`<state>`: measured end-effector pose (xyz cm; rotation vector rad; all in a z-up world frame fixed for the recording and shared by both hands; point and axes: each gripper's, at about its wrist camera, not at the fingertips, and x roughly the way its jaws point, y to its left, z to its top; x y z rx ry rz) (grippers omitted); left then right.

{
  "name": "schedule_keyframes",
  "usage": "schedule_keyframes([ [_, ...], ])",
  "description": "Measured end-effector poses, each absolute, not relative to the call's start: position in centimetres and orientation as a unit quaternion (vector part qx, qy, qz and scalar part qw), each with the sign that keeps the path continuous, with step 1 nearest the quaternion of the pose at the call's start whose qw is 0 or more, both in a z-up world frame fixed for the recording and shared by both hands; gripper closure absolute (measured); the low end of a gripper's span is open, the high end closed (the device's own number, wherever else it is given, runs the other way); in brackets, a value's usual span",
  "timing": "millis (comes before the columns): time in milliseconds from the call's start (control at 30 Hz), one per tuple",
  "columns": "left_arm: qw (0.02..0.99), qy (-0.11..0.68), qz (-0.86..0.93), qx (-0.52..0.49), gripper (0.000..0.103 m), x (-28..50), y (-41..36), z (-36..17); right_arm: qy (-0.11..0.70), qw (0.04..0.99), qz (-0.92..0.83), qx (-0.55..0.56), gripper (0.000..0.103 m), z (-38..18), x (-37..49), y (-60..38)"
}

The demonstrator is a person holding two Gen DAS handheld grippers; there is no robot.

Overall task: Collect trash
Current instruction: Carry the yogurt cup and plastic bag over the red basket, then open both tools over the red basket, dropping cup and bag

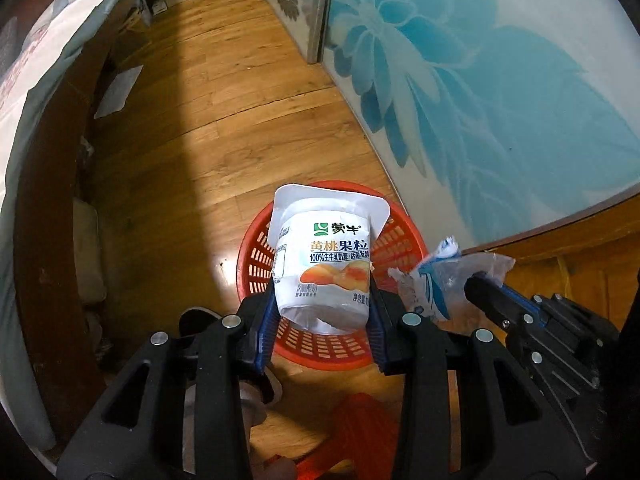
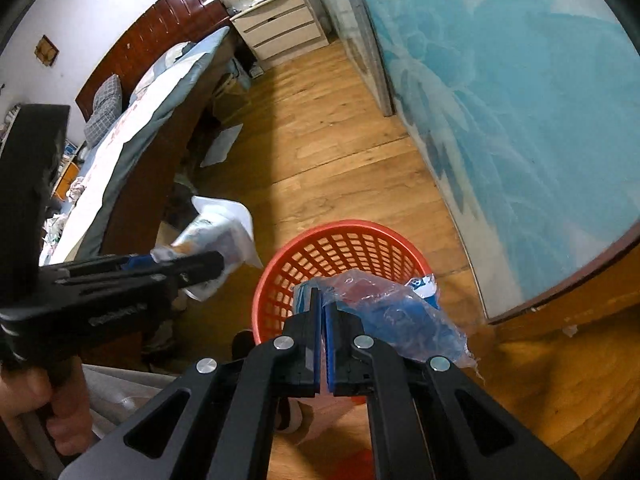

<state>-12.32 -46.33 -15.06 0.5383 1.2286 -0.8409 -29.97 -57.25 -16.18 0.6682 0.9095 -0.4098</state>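
Observation:
A white yogurt cup (image 1: 324, 264) with a peach picture is clamped between the blue pads of my left gripper (image 1: 322, 300), right above a red mesh basket (image 1: 256, 256) on the wood floor. My right gripper (image 2: 322, 304) is shut on a crumpled clear and blue plastic wrapper (image 2: 392, 320), held over the same basket (image 2: 344, 244). In the left wrist view the right gripper (image 1: 476, 288) comes in from the right with the wrapper (image 1: 436, 280) at its tip. The right wrist view shows the left gripper (image 2: 208, 268) at the left, gripped by a hand (image 2: 36, 412), with the cup (image 2: 216, 236) in it.
A bed (image 2: 132, 132) with a dark wooden frame runs along the left. A sliding door with a blue flower pattern (image 1: 480, 92) stands to the right. A white nightstand (image 2: 280, 28) sits at the far end. A paper sheet (image 1: 118, 90) lies on the floor by the bed.

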Motion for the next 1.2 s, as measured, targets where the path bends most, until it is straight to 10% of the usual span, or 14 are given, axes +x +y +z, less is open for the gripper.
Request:
schedule_keyframes([
  [500, 0.707, 0.544, -0.38, 0.244, 0.068, -13.4, -46.2, -14.6, 0.424, 0.827, -0.2, 0.311, 0.096, -14.9, -27.1, -56.4],
  [633, 0.716, 0.541, -0.374, 0.234, 0.051, -12.9, -45.7, -14.1, 0.417, 0.83, -0.201, 0.312, 0.05, -14.4, -27.2, -56.2],
  [800, 0.725, 0.542, -0.366, 0.215, 0.032, -12.2, -45.1, -13.6, 0.408, 0.835, -0.212, 0.302, 0.049, -13.4, -27.3, -55.9],
  [1200, 0.766, 0.503, -0.358, 0.181, 0.03, -11.4, -42.1, -10.1, 0.38, 0.859, -0.222, 0.263, 0.048, -9.3, -26.5, -54.5],
])
